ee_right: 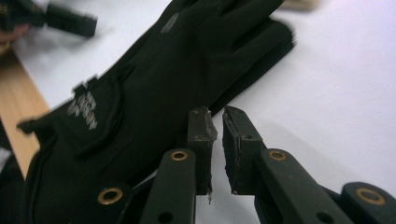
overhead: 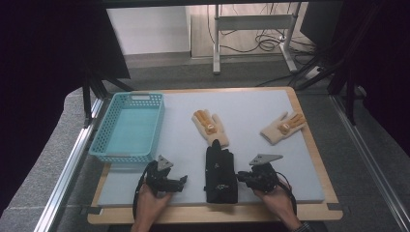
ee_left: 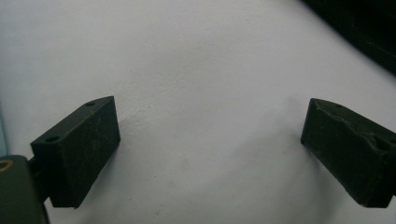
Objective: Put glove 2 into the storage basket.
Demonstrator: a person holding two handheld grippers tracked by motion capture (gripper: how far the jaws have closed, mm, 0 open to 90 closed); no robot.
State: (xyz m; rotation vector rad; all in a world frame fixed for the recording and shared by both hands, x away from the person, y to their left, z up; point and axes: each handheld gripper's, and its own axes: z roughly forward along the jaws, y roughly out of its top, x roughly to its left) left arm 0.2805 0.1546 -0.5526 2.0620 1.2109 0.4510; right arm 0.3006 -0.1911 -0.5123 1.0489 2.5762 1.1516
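Observation:
A black glove [overhead: 221, 174] [ee_right: 154, 84] lies on the grey mat [overhead: 251, 104] near the front edge, cuff toward the person, with what looks like a second black glove under it. My right gripper [overhead: 240, 178] [ee_right: 217, 112] sits low at the glove's right edge, its jaws almost together with only a thin slit and nothing between them. My left gripper [overhead: 183, 181] [ee_left: 208, 107] rests left of the glove, jaws wide open over bare mat. Two tan gloves with orange patches lie farther back, one at the centre [overhead: 209, 125] and one to the right [overhead: 283, 126].
A light blue plastic basket [overhead: 121, 155] stands on the left part of the table. The mat ends short of the wooden table edge [overhead: 217, 213] at the front. Desk legs and cables stand on the floor beyond the table.

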